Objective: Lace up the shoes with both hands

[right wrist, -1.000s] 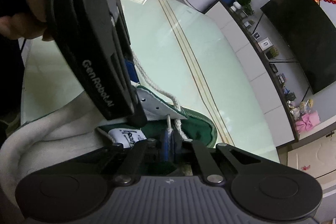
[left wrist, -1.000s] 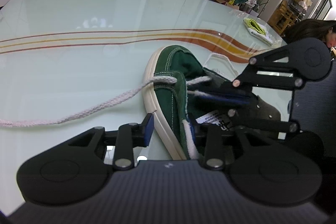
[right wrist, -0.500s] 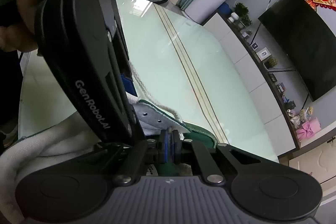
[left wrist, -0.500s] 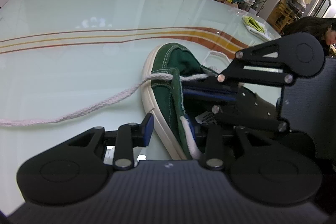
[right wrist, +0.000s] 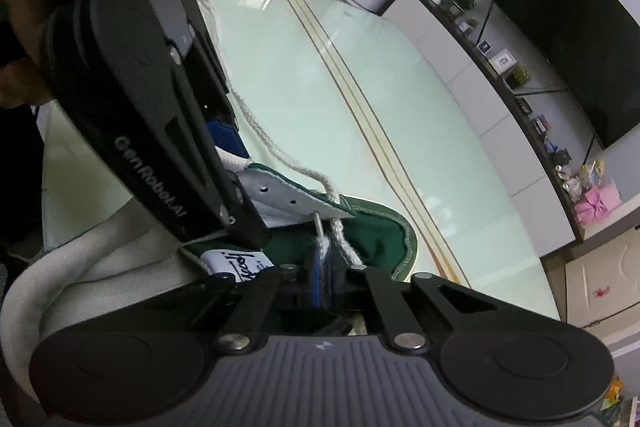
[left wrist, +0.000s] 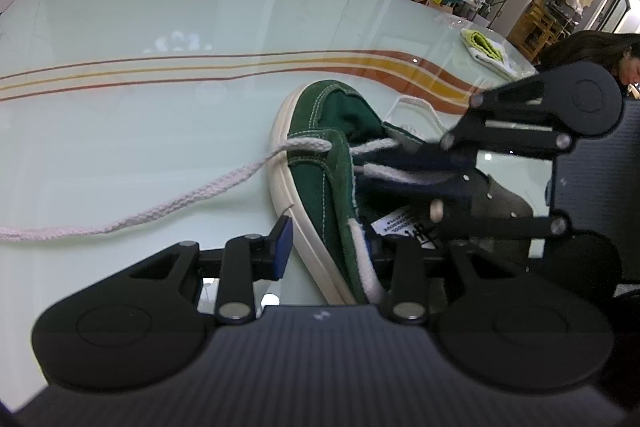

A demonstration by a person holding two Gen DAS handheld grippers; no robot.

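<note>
A green canvas shoe (left wrist: 332,131) with a white sole lies on the glass table (left wrist: 160,27). Its white lace (left wrist: 180,203) comes out of the front eyelet and trails left across the table. My left gripper (left wrist: 326,251) straddles the shoe's near side wall, one blue pad (left wrist: 282,247) against the sole and the other finger inside the shoe. My right gripper (right wrist: 320,267) is shut on the other lace end, whose metal tip (right wrist: 317,223) sticks up beside the eyelet flap (right wrist: 280,195). In the left wrist view, the right gripper (left wrist: 400,163) reaches into the shoe from the right.
A folded yellow-green cloth (left wrist: 486,47) lies at the table's far right edge. A person (left wrist: 592,47) sits beyond it. Orange and brown stripes (left wrist: 240,63) run across the glass. A hand (right wrist: 20,27) holds the left gripper's body (right wrist: 132,107), filling the right wrist view's left side.
The right gripper pushed left into the shoe with the lace end, then drew back slightly to the right, so the lace tip shows again. The left gripper has stayed on the shoe's side.
</note>
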